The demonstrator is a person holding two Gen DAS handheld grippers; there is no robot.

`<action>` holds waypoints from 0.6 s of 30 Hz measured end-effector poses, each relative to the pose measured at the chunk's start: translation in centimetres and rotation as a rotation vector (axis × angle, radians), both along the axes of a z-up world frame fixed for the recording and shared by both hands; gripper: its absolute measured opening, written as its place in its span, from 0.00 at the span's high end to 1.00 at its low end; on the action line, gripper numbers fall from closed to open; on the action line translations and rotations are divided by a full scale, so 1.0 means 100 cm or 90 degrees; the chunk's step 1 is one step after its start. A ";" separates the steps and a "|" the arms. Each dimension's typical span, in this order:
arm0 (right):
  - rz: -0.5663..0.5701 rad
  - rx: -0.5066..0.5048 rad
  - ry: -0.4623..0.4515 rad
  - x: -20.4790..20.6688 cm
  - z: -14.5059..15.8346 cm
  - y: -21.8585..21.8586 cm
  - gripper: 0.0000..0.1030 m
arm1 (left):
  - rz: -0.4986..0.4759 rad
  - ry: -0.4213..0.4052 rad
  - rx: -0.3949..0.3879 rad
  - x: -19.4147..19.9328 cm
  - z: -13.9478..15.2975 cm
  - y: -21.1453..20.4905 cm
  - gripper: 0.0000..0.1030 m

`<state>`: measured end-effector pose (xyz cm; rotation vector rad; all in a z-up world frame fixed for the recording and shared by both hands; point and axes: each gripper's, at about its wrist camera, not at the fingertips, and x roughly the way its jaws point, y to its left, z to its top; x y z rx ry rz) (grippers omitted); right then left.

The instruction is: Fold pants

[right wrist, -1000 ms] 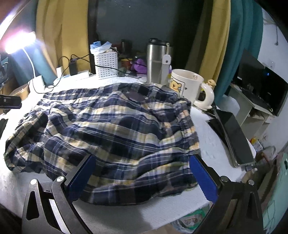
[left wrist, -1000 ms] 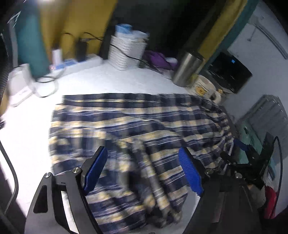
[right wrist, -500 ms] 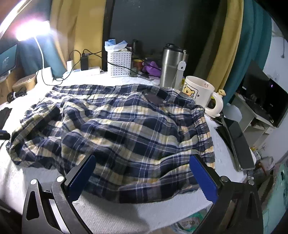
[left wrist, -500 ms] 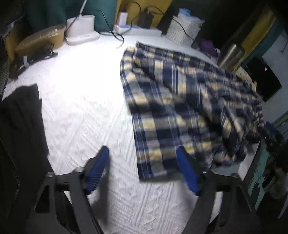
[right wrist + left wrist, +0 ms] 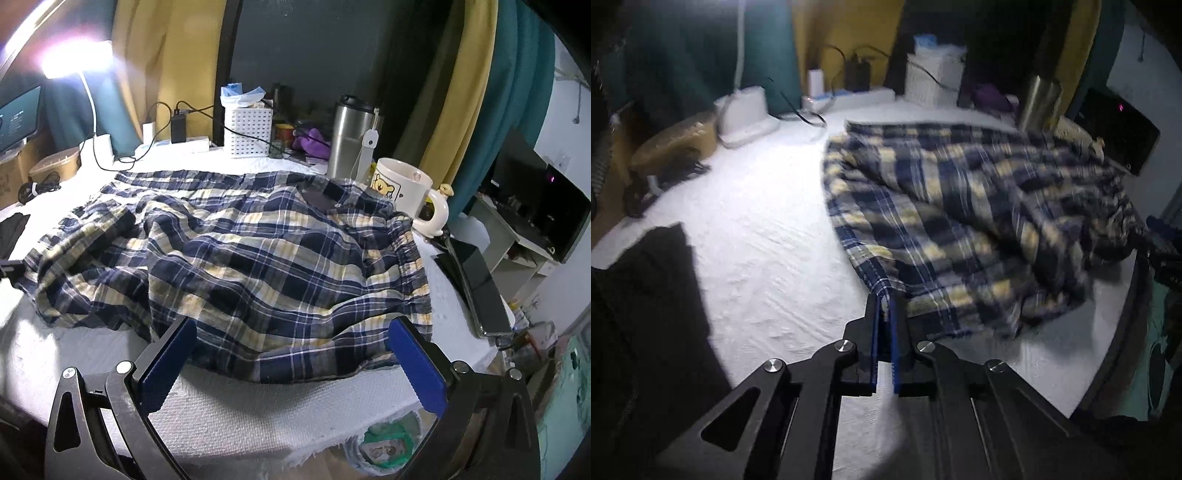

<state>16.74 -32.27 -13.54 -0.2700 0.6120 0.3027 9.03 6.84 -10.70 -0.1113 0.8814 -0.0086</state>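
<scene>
Half a second ago the left gripper [image 5: 885, 306] stood wide open over the hem; it is now clamped on the near hem corner of the plaid pants [image 5: 236, 254], which lie rumpled across the white surface [image 5: 757, 258]. The fold can likely begin. The right gripper [image 5: 291, 349] is fully open, empty, at the waistband edge. Count: one pants, two grippers, one mug [image 5: 402, 192], one steel tumbler [image 5: 351, 136].

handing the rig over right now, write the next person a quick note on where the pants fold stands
Left tool: shut on a corner of the plaid pants at their hem edge.
Right tool: open, empty, poised over the waistband end near the table edge.
Pants: spread out and rumpled on the white table, waistband by the mug.
Done: one corner gripped.
Left: grip the other end, flatten, make every fold.
</scene>
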 end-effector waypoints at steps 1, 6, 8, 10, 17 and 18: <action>0.001 0.001 -0.002 -0.001 0.001 0.000 0.00 | 0.007 -0.006 0.001 -0.003 0.006 0.004 0.97; 0.015 0.002 -0.009 -0.005 0.005 0.007 0.00 | 0.022 -0.016 -0.006 -0.018 0.019 0.024 0.97; 0.022 0.001 -0.009 -0.006 0.005 0.011 0.00 | 0.029 -0.007 -0.009 -0.021 0.015 0.029 0.97; 0.028 -0.001 -0.006 -0.006 0.004 0.012 0.00 | 0.033 0.006 -0.013 -0.022 0.005 0.031 0.97; 0.026 -0.011 0.029 -0.002 -0.013 0.006 0.00 | 0.054 0.026 -0.002 -0.025 -0.013 0.031 0.97; 0.026 -0.010 0.029 -0.003 -0.013 0.004 0.00 | 0.056 0.021 0.002 -0.024 -0.009 0.031 0.96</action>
